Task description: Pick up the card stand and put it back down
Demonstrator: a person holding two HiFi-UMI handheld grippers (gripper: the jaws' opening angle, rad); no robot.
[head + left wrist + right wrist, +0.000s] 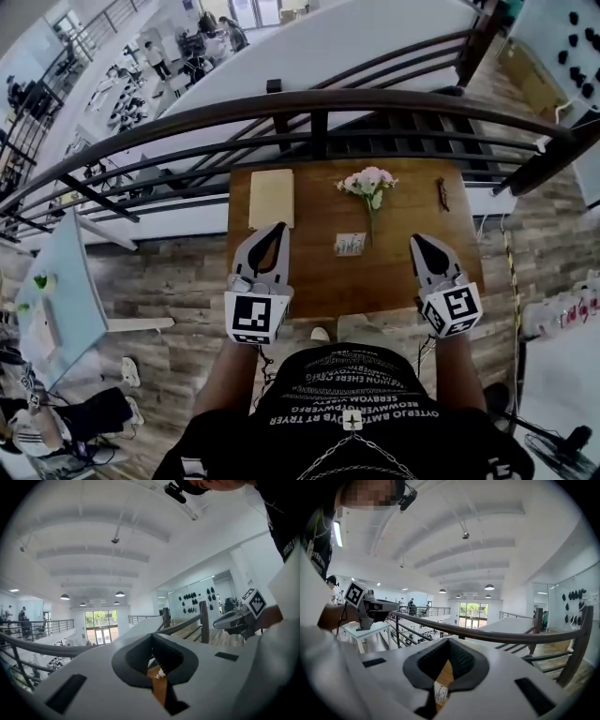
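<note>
The card stand (350,244) sits on the wooden table (309,286), a small pale card just below the stems of a bunch of pink and white flowers (368,182), near the middle of the tabletop, and nothing touches it. A tan notebook (272,198) lies well to its left at the far edge of the table. A small dark object (442,193), too small to identify, lies off to the right beyond the flowers. The left gripper (278,229) hangs over the near left part of the table and the right gripper (418,240) over the near right part, with the stand between them and apart from both. Each gripper's own view shows its jaws pressed together with nothing pinched. Only a sliver of tabletop far below shows through the notch behind the tips, and both views look out almost level past the dark railing (375,103) into the hall. As things lie, I would say no part of the task is in hand: the stand is down on the table and both claws are empty. The pictures do not settle whether the lift and return is already finished or has yet to begin. If it is yet to begin, one gripper has to open, come down to the stand, close on it, raise it and set it back.
</note>
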